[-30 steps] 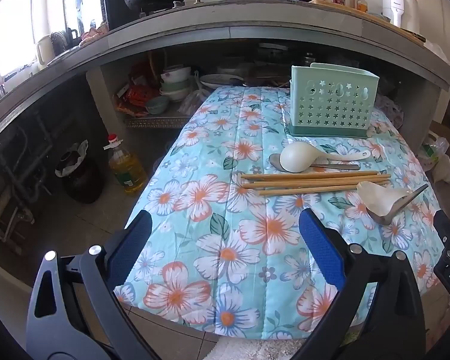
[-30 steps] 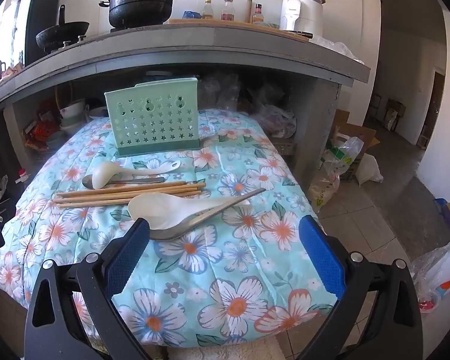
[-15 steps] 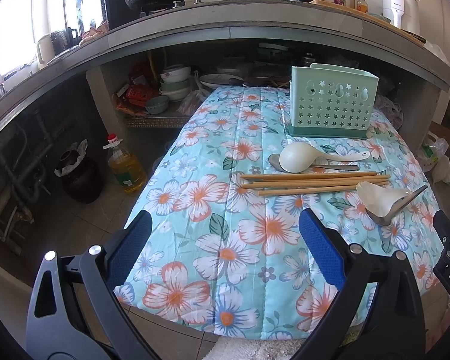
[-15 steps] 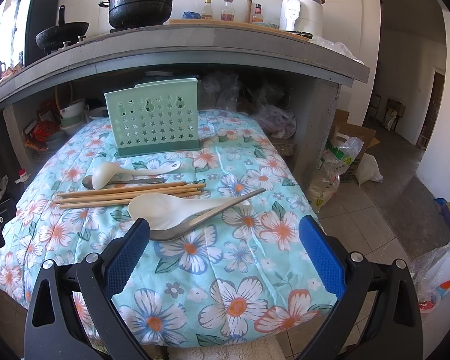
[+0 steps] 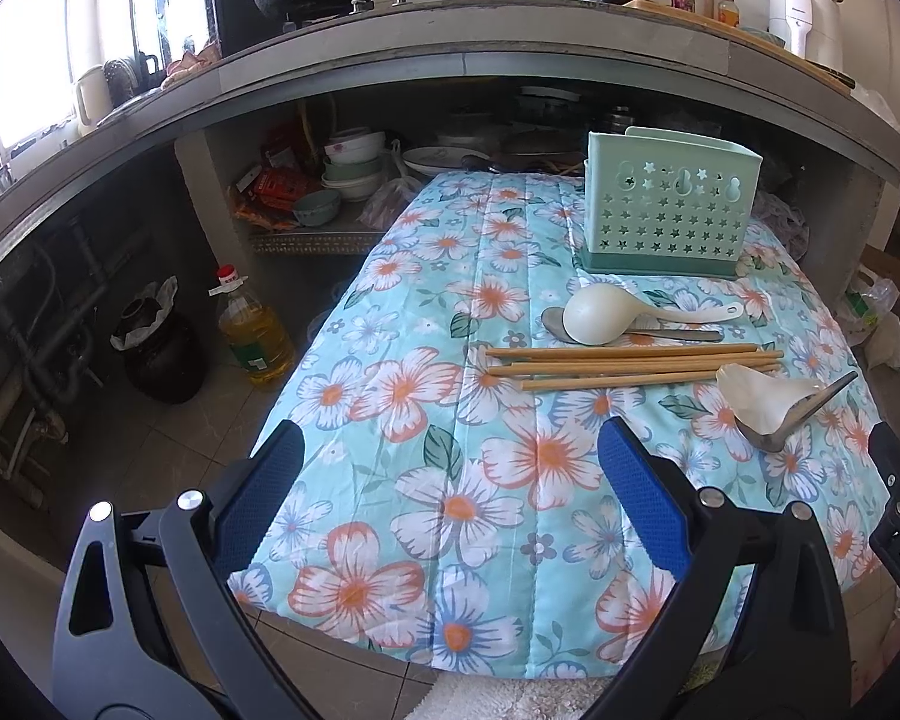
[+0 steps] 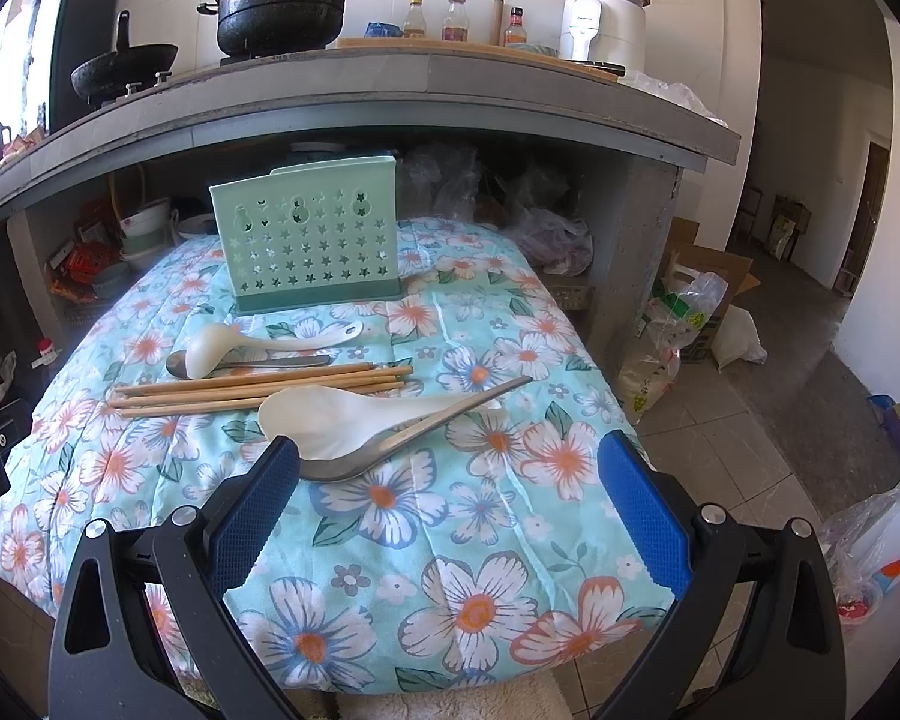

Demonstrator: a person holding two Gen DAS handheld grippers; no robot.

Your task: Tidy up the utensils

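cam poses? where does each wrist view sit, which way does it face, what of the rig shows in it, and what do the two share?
Left wrist: on the left gripper, over the table's near-left edge, facing the kitchen counter; own open blue fingers show.
Right wrist: on the right gripper, over the near-right edge, facing the same counter; own open fingers.
Shared: green utensil holder, chopsticks, spoons.

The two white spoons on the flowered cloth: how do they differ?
The far white spoon lies bowl-down, its rounded back up; the near white spoon lies bowl-up, hollow showing.

The far white spoon lies just in front of the green holder; the near white spoon lies on the gripper side of the chopsticks.

The near white spoon looks wider and flatter.

Shared: both are white, and each overlaps a metal spoon.
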